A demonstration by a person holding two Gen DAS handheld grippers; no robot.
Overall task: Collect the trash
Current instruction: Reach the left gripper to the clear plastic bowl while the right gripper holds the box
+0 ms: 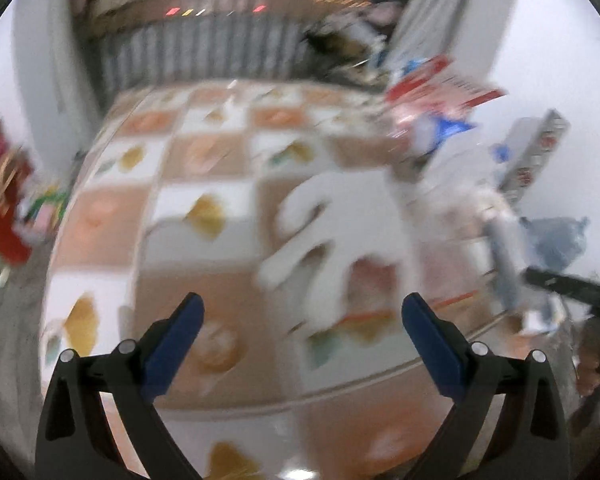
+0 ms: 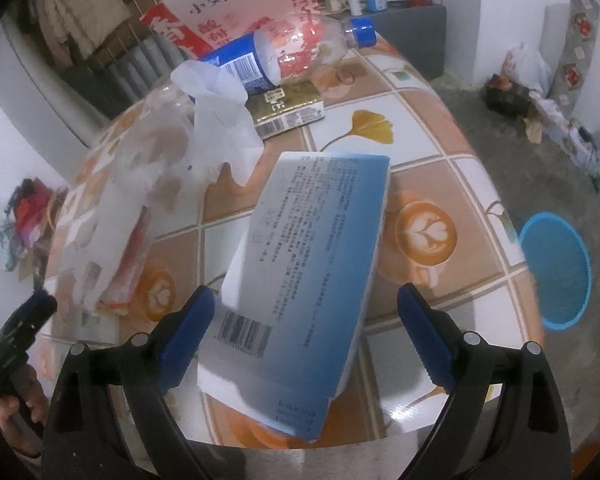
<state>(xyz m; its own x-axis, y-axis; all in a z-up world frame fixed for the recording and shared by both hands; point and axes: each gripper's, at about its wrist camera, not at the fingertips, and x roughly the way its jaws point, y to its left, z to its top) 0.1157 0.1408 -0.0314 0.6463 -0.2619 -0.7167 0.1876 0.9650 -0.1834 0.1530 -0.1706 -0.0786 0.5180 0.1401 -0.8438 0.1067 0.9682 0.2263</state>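
My right gripper (image 2: 306, 300) is open, its blue pads on either side of a blue-and-white carton (image 2: 308, 276) lying on the tiled table (image 2: 456, 184); the left pad is near its edge, contact unclear. A translucent white plastic bag (image 2: 148, 184) lies to the left. Behind it are a clear bottle with a blue cap (image 2: 304, 48), a gold box (image 2: 288, 108) and a red-and-white paper bag (image 2: 228, 4). My left gripper (image 1: 302, 312) is open and empty above the table (image 1: 204, 296), short of the white bag (image 1: 340, 232). The left wrist view is blurred.
A blue basin (image 2: 556, 272) sits on the grey floor to the right of the table. A white bag and clutter (image 2: 528, 76) lie along the far wall. Red and coloured items (image 1: 0, 200) sit left of the table. The right gripper's arm (image 1: 568, 284) shows at the left view's right edge.
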